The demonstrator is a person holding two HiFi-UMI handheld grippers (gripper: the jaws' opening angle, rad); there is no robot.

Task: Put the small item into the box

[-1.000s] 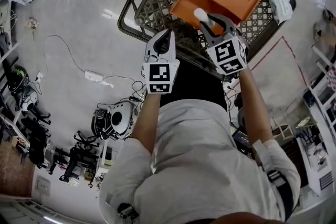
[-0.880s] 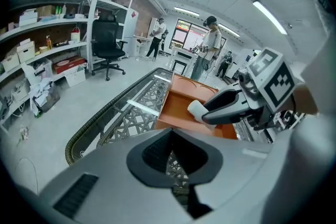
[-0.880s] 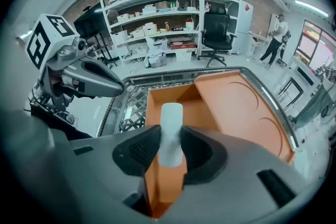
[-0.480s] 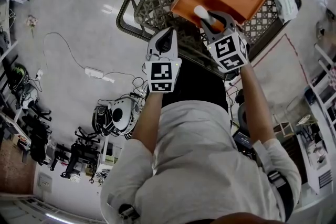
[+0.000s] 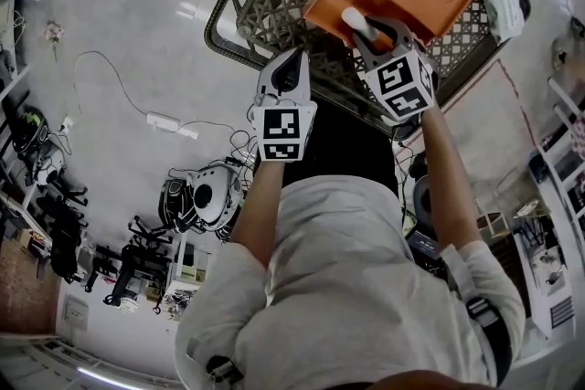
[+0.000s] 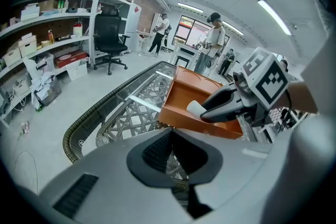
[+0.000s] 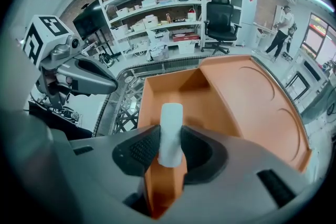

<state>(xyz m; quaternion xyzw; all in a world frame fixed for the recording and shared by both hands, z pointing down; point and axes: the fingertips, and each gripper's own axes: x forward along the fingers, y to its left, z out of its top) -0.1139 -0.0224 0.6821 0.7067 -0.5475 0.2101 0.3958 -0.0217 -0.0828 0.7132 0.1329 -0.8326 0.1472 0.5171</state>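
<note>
**Holding the small item (image 7: 171,115) over the near edge of the orange box (image 7: 210,102)**

Closest to the person, on the near side of the box, the right gripper (image 7: 169,140) has its jaws partly closed on the small item, a short white cylinder. The ribbed pads (image 7: 143,148) press on its lower half from both sides, and its upper half sticks out past the fingertips towards the box. The item hangs just above the box's near wall, over the deep compartment and not yet inside it.

It looks light and fairly stiff, since the pads do not visibly dent it. Its round, smooth side could slip or roll in the grip. A hold across the middle, square to its long axis as it is now, seems the safest. Nothing about it suggests it is fragile, so a short drop into the compartment should do no harm.

To the left of the box, well apart from it, the left gripper (image 6: 170,134) hovers with its jaws brought together and nothing between them.

Under and beyond the box spreads the lattice table (image 5: 265,9), which carries it.
</note>
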